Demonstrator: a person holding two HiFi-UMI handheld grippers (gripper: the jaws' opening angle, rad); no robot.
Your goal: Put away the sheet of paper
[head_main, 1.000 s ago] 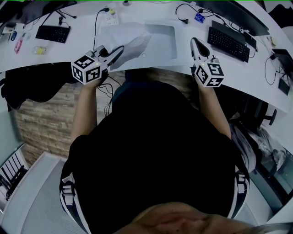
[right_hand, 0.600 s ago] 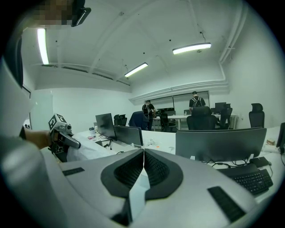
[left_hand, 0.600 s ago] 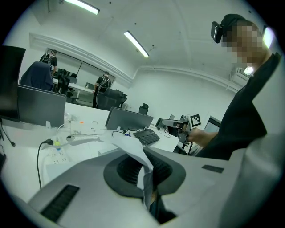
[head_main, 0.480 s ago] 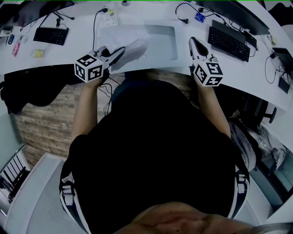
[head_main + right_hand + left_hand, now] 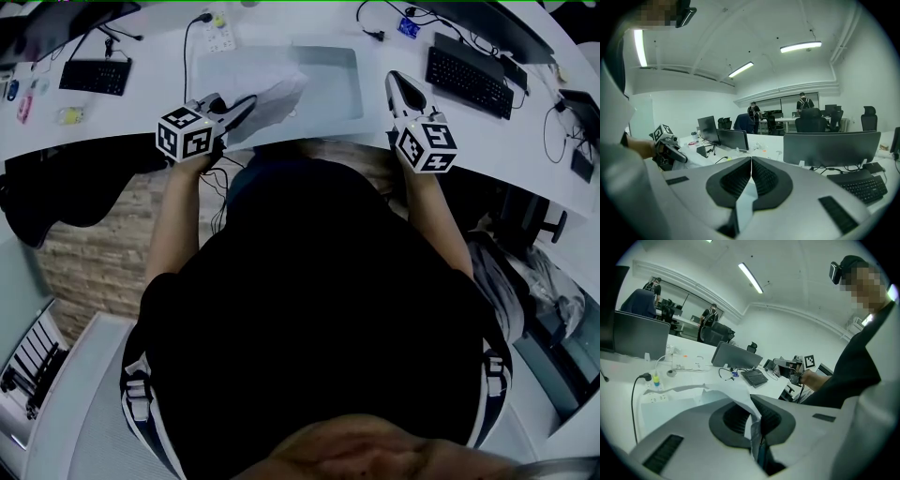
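At the edge of the counter [image 5: 131, 112], we pinch the sheet of paper [image 5: 267, 86] by its near edge in the left tongs [image 5: 246, 103] to carry it, while the right tongs [image 5: 396, 82] hover clenched, empty.

Desk [image 5: 122, 117]: white, long, curved.
Floor [image 5: 89, 248]: brick-patterned, perhaps tile.
Ceiling lights [image 5: 800, 46]: lit strips.
Keyboard [image 5: 91, 77]: desk's far-left edge.
Chairs [image 5: 811, 124]: dark, at the back.

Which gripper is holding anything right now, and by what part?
The left gripper is shut on the sheet of paper, pinching it at its near edge. The right gripper is shut and holds nothing.
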